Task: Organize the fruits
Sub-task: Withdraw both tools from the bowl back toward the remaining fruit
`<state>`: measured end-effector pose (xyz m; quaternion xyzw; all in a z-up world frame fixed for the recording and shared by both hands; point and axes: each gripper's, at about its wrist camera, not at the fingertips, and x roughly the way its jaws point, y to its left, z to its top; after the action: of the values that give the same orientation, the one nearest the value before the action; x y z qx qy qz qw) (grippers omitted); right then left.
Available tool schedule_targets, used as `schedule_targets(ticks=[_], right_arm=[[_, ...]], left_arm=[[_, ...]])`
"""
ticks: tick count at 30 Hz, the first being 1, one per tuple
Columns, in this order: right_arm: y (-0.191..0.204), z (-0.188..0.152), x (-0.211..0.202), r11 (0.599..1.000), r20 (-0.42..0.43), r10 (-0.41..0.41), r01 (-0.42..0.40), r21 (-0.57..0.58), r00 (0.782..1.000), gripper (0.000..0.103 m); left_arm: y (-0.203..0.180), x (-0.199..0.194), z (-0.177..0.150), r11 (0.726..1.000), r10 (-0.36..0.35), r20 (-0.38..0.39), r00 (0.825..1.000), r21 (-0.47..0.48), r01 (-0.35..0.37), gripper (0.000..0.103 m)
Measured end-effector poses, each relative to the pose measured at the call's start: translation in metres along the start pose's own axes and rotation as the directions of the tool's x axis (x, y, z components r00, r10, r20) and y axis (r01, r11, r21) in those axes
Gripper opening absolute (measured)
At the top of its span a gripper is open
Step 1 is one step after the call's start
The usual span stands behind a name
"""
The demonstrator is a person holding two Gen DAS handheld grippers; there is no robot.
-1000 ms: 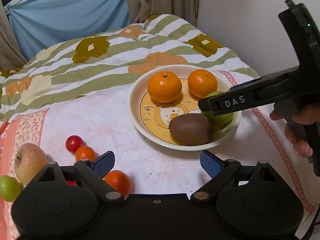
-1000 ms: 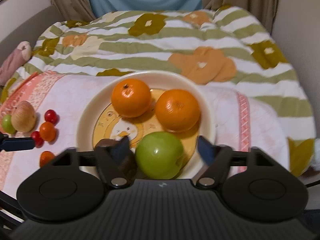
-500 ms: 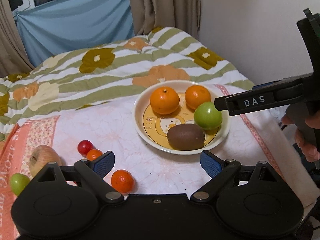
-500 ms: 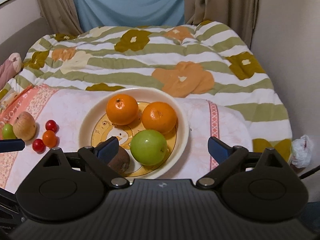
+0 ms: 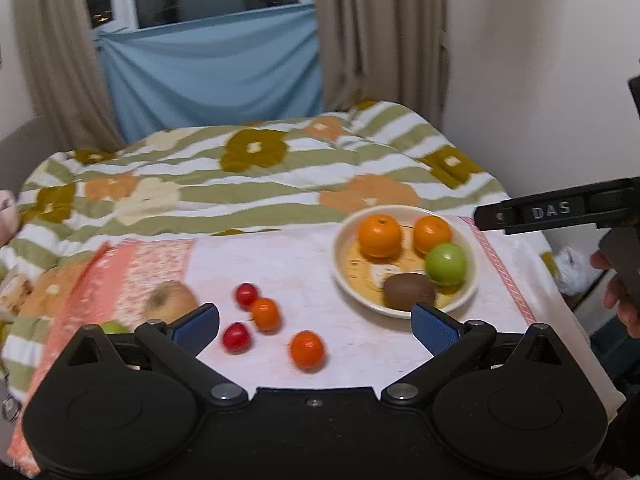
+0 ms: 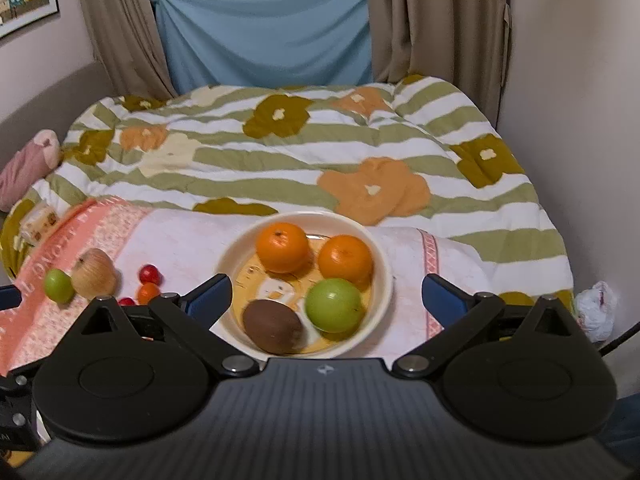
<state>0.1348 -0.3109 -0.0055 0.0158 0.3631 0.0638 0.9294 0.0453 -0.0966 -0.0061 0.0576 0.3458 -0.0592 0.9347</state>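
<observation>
1. both grippers, left and right, have fingers wide apart, holding nothing.
2. plate holds two oranges, green apple, kiwi.
3. only the left view shows the lowest small orange.

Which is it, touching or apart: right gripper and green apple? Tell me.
Apart. The right wrist view shows the right gripper open, pulled back, its fingertips clear of the green apple.

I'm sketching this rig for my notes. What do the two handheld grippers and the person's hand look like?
Both the left gripper and the right gripper are matte black, each with two round pivot housings, silver pins and angled fingers tipped with textured blue pads. The right one's body is ribbed and its side arm reads "DAS" in white. A bare hand grips its handle; no sleeve shows.
</observation>
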Motion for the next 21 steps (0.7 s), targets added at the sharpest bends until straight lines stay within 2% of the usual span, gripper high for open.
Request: schedule_targets(ticks=[7,13,21], right_arm=[[0.038,0.005,-0.014,0.999,0.023,0.032,-0.032,-0.029,0.999,0.103],[0.084,0.01,-0.02,0.996,0.01,0.08,-0.08,-0.043,0.997,0.103],[0.154,0.007,-0.004,0.99,-0.033,0.13,-0.132,-0.056,0.991,0.103]], left_arm=[[0.043,-0.019,-0.009,0.995,0.069,-0.009,0.998,-0.069,-0.07,0.103],[0.085,-0.029,-0.014,0.992,0.086,-0.021,0.996,-0.088,-0.087,0.103],[0.138,-0.023,-0.024,0.992,0.088,-0.051,0.995,-0.088,-0.092,0.103]])
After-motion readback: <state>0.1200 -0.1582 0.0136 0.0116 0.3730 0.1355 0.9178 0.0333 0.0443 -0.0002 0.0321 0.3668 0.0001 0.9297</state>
